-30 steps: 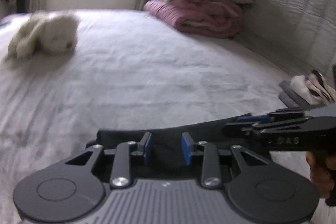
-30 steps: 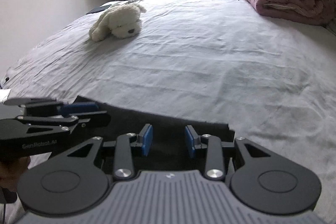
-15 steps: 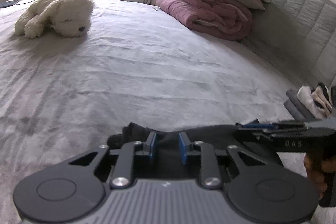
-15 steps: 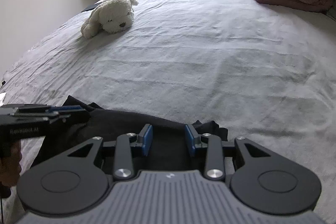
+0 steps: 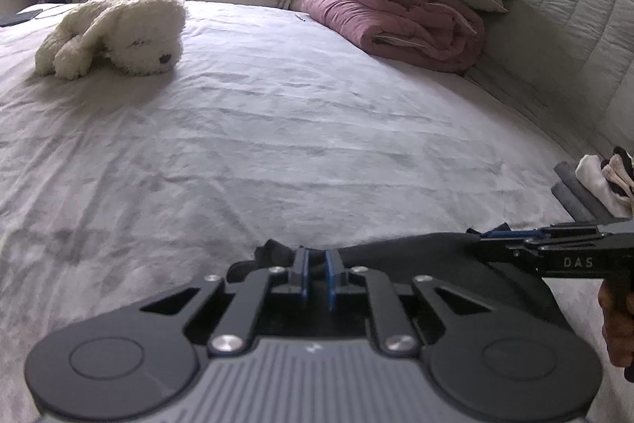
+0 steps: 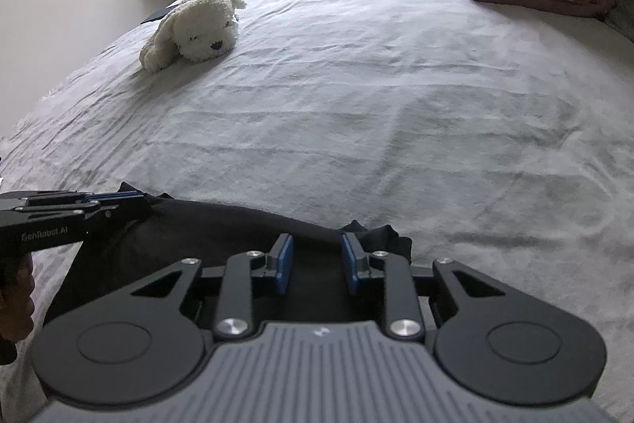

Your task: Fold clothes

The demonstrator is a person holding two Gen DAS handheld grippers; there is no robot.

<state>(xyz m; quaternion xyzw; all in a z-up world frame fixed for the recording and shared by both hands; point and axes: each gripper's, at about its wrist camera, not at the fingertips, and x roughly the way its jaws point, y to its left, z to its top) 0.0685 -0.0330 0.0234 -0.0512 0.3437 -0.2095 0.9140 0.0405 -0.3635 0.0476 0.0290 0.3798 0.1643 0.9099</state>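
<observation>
Jaws of our left gripper [image 5: 315, 264] stand almost together, and a bunched corner of the black garment [image 5: 416, 252] is pinched between the blue pads. Jaws of our right gripper [image 6: 317, 256] stand clearly apart. The upper edge of the garment runs across the gap between them, but we see nothing that presses on it.

On the grey bed [image 5: 317, 145], the garment lies at the near border, just in front of both grippers. It is stretched sideways from one gripper to the other. Most of it is hidden under the tools, so we cannot tell how many layers it has.

We judge that the garment is light, soft and without any stiffness. It will hang and wrinkle where it is not supported, and a thin edge can slip out of smooth pads. The best places to hold are therefore the two far corners, with some cloth gathered deep between the pads and the edge between them kept tight.
</observation>
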